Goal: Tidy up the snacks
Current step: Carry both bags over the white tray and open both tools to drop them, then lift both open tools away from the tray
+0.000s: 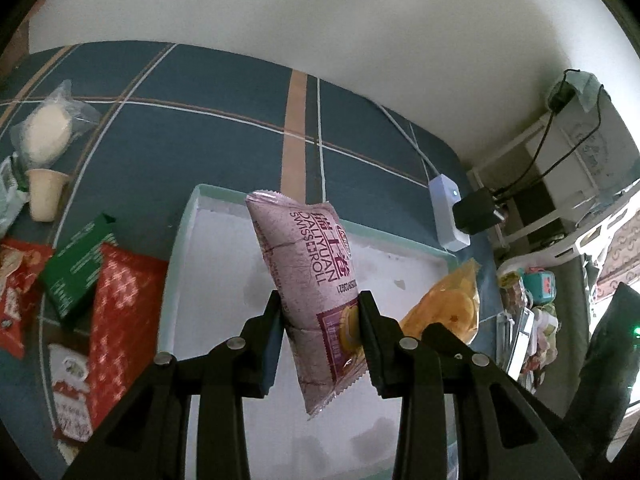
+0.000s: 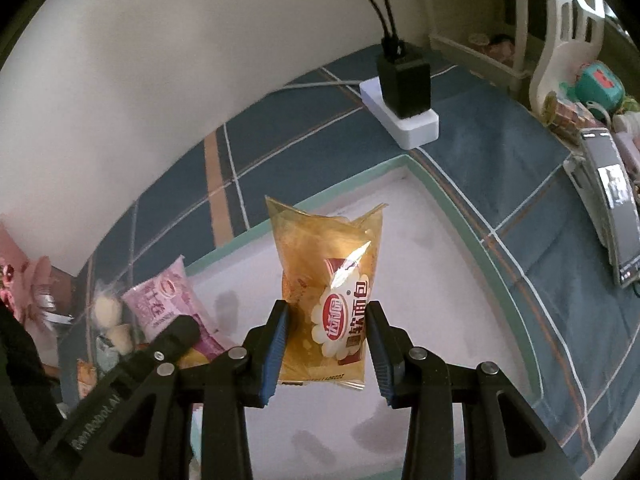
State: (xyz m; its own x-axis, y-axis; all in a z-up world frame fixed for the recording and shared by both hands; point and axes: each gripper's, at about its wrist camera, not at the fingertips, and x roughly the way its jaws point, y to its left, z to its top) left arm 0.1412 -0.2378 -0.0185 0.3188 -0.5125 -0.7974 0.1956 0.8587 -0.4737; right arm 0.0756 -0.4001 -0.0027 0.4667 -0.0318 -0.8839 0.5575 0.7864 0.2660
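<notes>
Pinched above the white tray point(image 1: 188, 216), the pink Swiss roll packet point(image 1: 308, 280) in the left gripper point(image 1: 320, 312) and the yellow bread packet point(image 2: 328, 292) in the right gripper point(image 2: 326, 320) are judged ready to be lowered and released.

My left gripper point(image 1: 320, 316) is showing as matte black plastic, its two fingers point(image 1: 272, 332) widening back into angular linkage arms with triangular cut-outs, each arm carrying round silver screw heads at the pivots. My right gripper point(image 2: 326, 328) is looking the same in build, with ribbed blue pads point(image 2: 278, 344) lining the inner faces of its fingers. Pale lettering is running along one black arm in the right wrist view, possibly ending in "Robot.AI", though it is blurring.
</notes>
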